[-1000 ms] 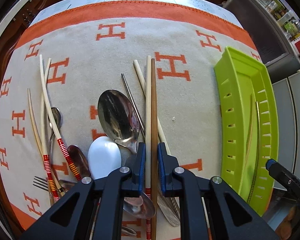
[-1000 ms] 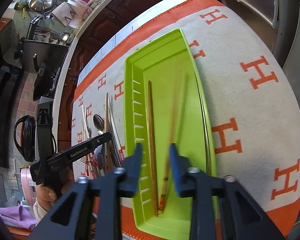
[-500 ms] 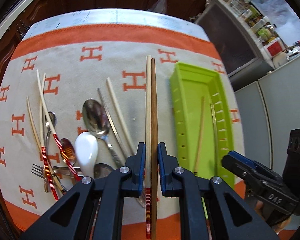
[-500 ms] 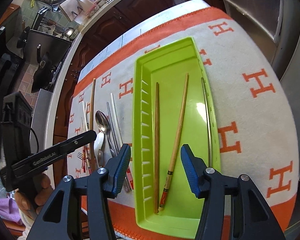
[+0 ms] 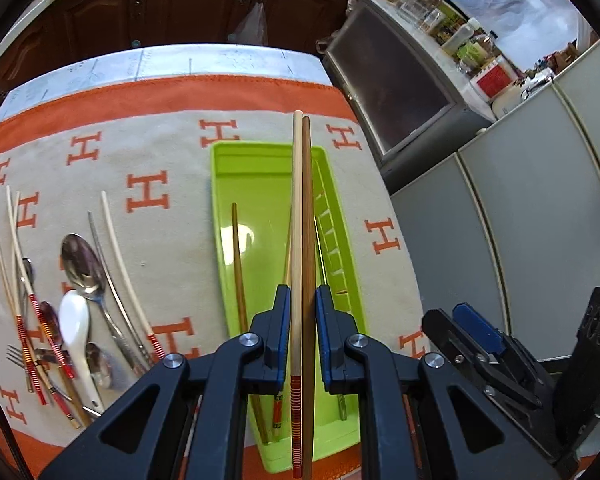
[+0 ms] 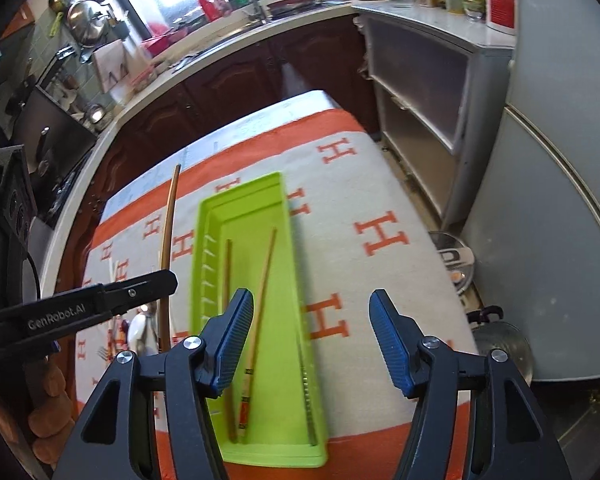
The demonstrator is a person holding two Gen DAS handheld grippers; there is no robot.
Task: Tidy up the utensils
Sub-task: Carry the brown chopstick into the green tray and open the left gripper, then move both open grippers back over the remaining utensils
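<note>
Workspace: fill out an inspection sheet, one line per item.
Surface: blanket with orange H pattern covers the table.
Job's things: green tray holds three chopsticks; spoons, a fork and more chopsticks lie left of it.
Clutter: nothing seen.
Grippers: left gripper shut on two chopsticks over the tray; right gripper open, its jaws have just been opening, nothing between them.
Cables: nothing seen.
Surroundings: dark cabinets, grey fridge.

One green tray (image 5: 260,168); two held chopsticks (image 5: 302,208); two grippers.
</note>
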